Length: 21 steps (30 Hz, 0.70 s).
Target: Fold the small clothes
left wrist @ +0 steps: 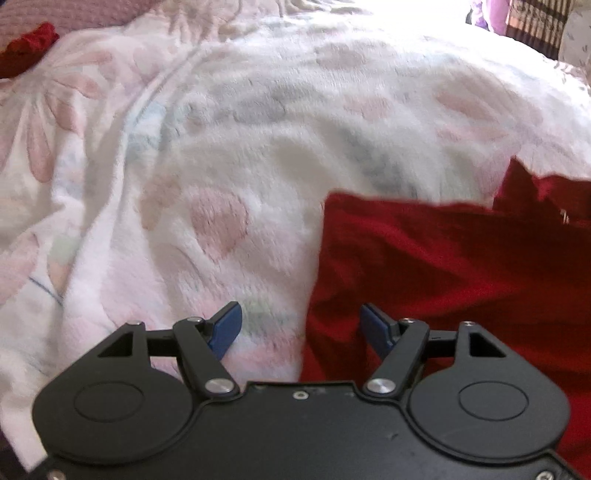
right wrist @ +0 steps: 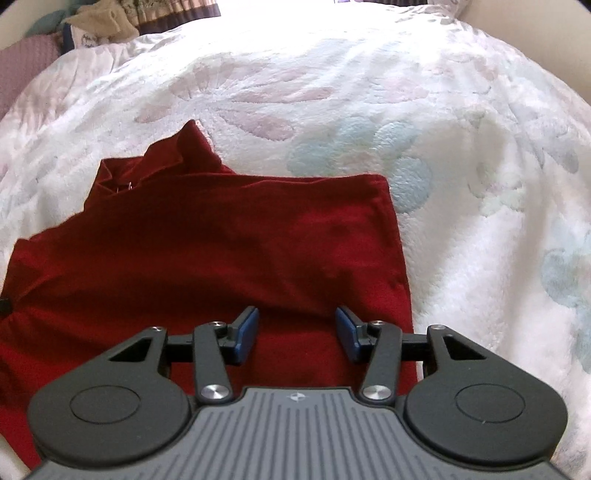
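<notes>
surface: bed w/ a fluffy floral blanket (right wrist: 332, 96), white w/ pink and pale-blue flowers; it carries everything.
garment: red shirt (right wrist: 207, 236) lying flat on the blanket, near edge of bed, collar (right wrist: 162, 162) pointing toward the far side. Sides look already turned in, so it reads as a narrow panel w/ a straight right edge; a few shallow wrinkles across the middle.
left gripper (left wrist: 300, 326): released, nothing between the blue pads; hovers over the shirt's left edge, one pad above blanket, the other above red cloth (left wrist: 443, 266).
right gripper (right wrist: 295, 330): released, jaws parted approx halfway, no cloth pinched; hangs over the shirt's near right portion, just inside the right edge.
other: second bit of red fabric (left wrist: 26, 51) at far left of bed, well apart from the shirt; a pile of clothes (right wrist: 99, 22) beyond the far edge.
step, my guess: setting up for the lengthwise fold, hem to collar.
how to do it well: put each gripper on a near corner at equal depth, nip both layers together w/o catching blanket pile, lift only enough to clear, carry both hands level toward the collar, lay edges flush, then let go.
risk: plush blanket drags on the cloth, so an uneven pull prob skews the panel.
</notes>
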Motion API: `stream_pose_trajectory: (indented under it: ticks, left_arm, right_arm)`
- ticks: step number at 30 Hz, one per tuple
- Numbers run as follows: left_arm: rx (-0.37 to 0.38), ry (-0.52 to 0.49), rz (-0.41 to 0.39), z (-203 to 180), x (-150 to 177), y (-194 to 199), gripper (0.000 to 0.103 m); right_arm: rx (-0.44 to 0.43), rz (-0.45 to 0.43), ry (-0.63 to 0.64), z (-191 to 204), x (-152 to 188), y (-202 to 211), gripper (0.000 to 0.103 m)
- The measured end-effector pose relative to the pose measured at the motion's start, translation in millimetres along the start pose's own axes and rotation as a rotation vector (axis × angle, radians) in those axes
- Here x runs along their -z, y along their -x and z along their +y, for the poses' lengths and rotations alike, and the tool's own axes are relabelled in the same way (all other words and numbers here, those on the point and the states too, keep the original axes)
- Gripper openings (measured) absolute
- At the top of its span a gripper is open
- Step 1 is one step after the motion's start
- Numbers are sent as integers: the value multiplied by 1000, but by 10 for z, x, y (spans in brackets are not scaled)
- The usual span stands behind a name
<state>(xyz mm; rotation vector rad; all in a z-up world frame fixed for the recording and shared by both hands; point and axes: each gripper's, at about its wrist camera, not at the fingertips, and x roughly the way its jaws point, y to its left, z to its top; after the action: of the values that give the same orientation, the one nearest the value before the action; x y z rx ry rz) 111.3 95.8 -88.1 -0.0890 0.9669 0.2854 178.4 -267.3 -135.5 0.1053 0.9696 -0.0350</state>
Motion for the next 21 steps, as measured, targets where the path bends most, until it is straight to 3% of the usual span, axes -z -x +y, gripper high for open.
stream_pose_trajectory:
  ticks: [8, 10, 15, 21]
  left_arm:
    - [63, -108, -71, -254, -52, 378, 72]
    - [81, -147, -60, -293, 57, 464, 72]
    - [110, -240, -27, -361, 464, 650, 72]
    - [126, -271, 54, -398, 900, 640, 72]
  right_arm:
    - [42, -72, 70, 243, -106, 220, 63]
    - [27, -76, 62, 182, -11, 343, 71]
    - [-50, -19, -82, -230, 369, 623, 72]
    - [-64, 29, -212, -534, 812, 873, 72]
